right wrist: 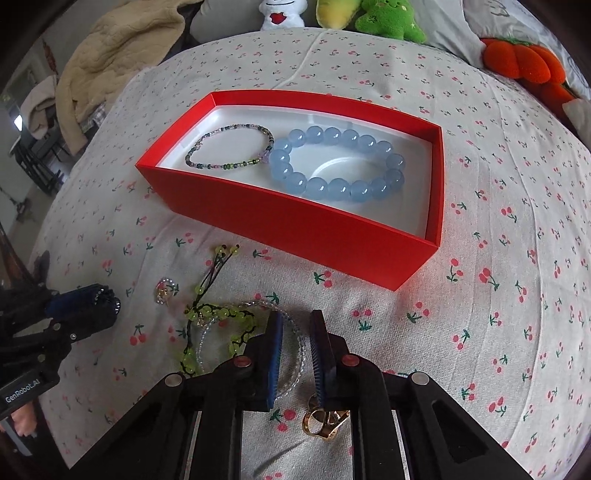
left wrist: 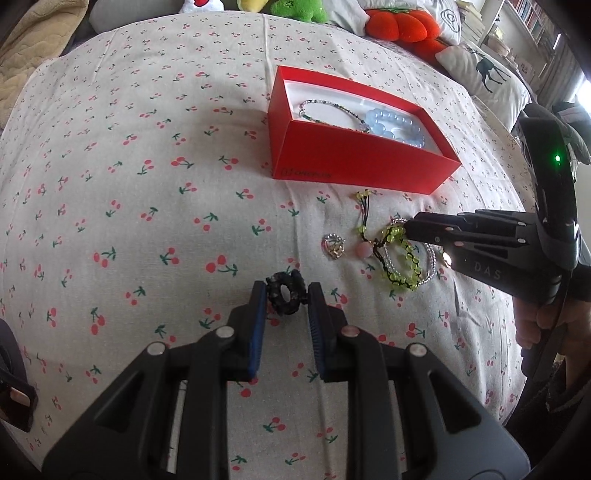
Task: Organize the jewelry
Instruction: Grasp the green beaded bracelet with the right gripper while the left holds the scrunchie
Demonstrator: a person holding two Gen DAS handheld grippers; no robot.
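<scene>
A red box (left wrist: 354, 166) (right wrist: 295, 229) stands open on the cherry-print sheet. Inside lie a thin multicoloured bead bracelet (right wrist: 236, 127) and a chunky pale-blue bead bracelet (right wrist: 295, 181) (left wrist: 384, 120). My left gripper (left wrist: 286, 295) (right wrist: 110, 302) is shut on a small black beaded bracelet (left wrist: 284, 293), just above the sheet. In front of the box lie a green bead bracelet on black cord (left wrist: 399, 266) (right wrist: 207, 314) and a clear bead bracelet (right wrist: 297, 336). My right gripper (right wrist: 297, 325) (left wrist: 408, 227) stands narrow over the clear bracelet, a stretch of it between the pads, with a gap still showing.
A small silver and gold ring (left wrist: 334, 247) (right wrist: 164, 290) lies left of the green bracelet. A gold ring (right wrist: 325, 421) lies under the right gripper. Plush toys (right wrist: 388, 18), an orange plush (left wrist: 402, 26), pillows (left wrist: 484, 70) and a beige blanket (right wrist: 110, 62) line the far edge.
</scene>
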